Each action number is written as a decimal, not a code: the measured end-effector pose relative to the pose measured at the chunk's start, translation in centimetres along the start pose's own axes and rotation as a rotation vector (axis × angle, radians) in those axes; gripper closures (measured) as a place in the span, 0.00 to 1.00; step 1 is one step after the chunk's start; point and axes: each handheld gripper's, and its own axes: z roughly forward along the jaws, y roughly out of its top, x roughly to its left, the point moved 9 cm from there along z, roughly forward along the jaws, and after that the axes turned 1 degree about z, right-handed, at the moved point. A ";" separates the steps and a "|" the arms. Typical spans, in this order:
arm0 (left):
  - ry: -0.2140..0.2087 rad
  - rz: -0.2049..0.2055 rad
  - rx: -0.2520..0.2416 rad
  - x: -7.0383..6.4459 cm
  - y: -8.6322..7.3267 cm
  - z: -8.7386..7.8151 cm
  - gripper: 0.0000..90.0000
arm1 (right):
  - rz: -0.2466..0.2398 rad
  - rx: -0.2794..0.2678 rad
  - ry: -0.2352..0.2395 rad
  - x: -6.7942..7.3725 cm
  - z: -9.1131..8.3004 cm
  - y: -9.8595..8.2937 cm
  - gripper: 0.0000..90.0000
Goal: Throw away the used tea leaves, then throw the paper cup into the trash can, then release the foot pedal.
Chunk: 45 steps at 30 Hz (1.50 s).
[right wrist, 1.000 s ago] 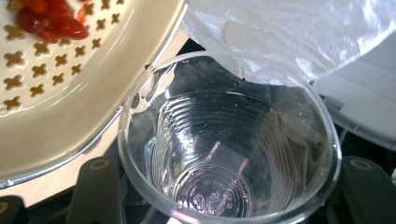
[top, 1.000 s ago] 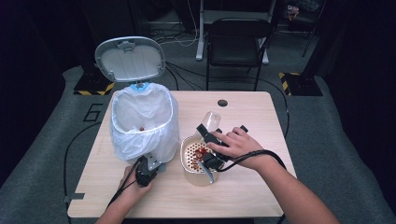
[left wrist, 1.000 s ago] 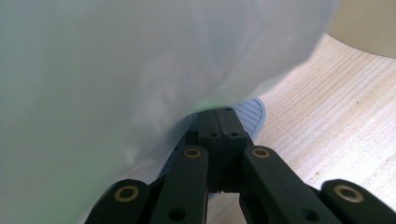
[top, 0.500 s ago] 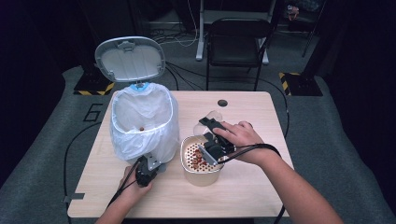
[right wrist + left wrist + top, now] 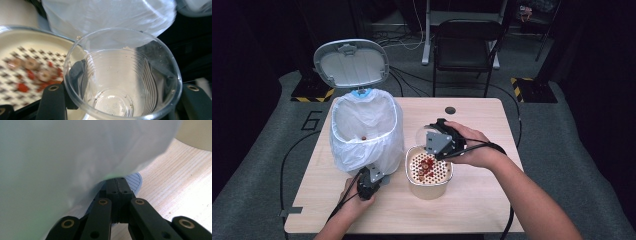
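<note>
My right gripper (image 5: 428,138) is shut on a clear plastic cup (image 5: 420,132), held above the far rim of a cream pot (image 5: 430,187). A perforated strainer (image 5: 428,167) in the pot carries red bits. In the right gripper view the cup (image 5: 112,100) looks empty between the jaws of my right gripper (image 5: 120,75), with the strainer (image 5: 25,67) at left. My left gripper (image 5: 369,182) is shut at the foot of a bag-lined bin (image 5: 362,130). In the left gripper view that gripper (image 5: 117,182) rests its tips over a ribbed grey pedal (image 5: 135,180).
The bin's lid (image 5: 351,62) stands open behind it, and a small red bit lies in the white bag (image 5: 107,15). A dark round hole (image 5: 450,110) marks the wooden table (image 5: 492,210) at the back. A black chair (image 5: 467,45) stands beyond the table.
The right gripper has lifted the cup from its tilt over the strainer and swung it left toward the bin. The left gripper has stayed at the bin's foot.
</note>
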 end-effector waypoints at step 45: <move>0.000 0.020 0.024 0.2 -0.1 -0.2 1.00 | 0.640 -0.085 0.258 -9.1 -1.5 6.6 0.42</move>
